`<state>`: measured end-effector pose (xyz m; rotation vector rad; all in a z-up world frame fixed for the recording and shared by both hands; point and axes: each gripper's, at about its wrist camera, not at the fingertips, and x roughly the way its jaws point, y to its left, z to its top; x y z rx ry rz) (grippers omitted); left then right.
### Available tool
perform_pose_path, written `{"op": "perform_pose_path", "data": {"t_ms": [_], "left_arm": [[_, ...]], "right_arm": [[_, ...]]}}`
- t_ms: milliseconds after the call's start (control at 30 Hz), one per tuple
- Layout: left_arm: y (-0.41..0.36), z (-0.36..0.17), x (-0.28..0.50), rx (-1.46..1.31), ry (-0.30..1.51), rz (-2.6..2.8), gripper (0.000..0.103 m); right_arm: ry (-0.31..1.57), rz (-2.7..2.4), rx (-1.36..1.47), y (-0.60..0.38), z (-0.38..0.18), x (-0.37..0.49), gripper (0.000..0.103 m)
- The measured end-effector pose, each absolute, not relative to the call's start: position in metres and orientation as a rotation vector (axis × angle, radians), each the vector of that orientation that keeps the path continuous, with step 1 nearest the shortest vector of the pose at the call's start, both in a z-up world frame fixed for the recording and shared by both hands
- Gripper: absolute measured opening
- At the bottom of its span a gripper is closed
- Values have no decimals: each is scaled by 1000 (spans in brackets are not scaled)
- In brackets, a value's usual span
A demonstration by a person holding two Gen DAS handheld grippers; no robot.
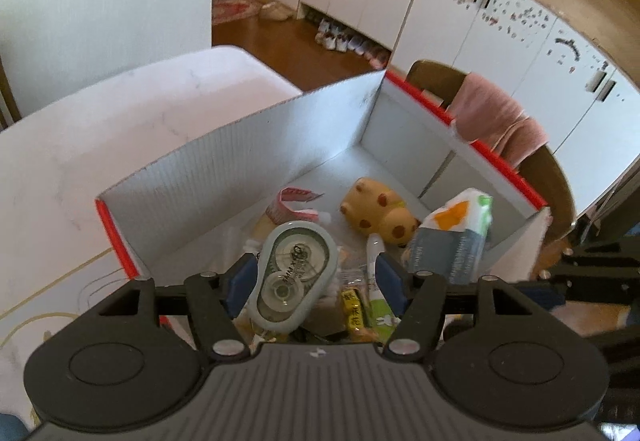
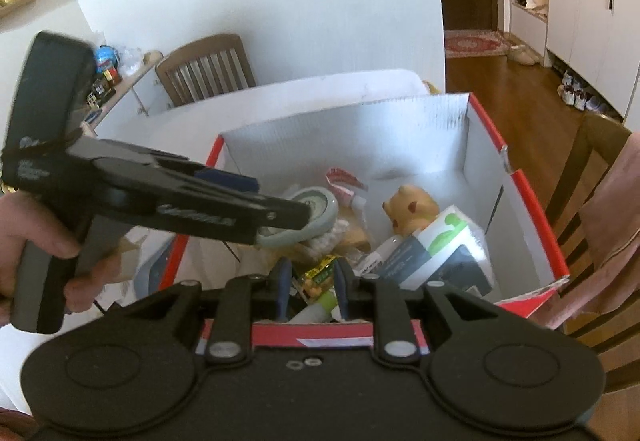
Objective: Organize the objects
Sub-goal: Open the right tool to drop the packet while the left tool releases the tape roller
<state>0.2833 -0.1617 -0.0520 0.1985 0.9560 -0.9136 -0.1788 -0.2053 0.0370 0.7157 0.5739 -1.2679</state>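
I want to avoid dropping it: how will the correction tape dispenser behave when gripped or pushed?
The correction tape dispenser is probably stiff and light: a thin clear plastic shell. Its smooth rounded edges may slip between the pads of the left gripper. Being flat, it should slide, not roll.

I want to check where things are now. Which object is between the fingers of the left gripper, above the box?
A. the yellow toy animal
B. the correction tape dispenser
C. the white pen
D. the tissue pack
B: the left wrist view shows the correction tape dispenser between the left gripper's blue pads, above the box; the yellow toy animal lies inside.
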Motion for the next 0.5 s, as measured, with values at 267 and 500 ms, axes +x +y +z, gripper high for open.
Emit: {"op": "perform_pose_path", "data": {"t_ms": [267,500], "left_arm": [[-131,-20,254,188,845,-972,64],[-104,-3,228,174,787,-987,64]], "right_arm": [[556,-1293,665,-189,51,-179,24],[538,-1306,634,-174,58,-176,25]]}}
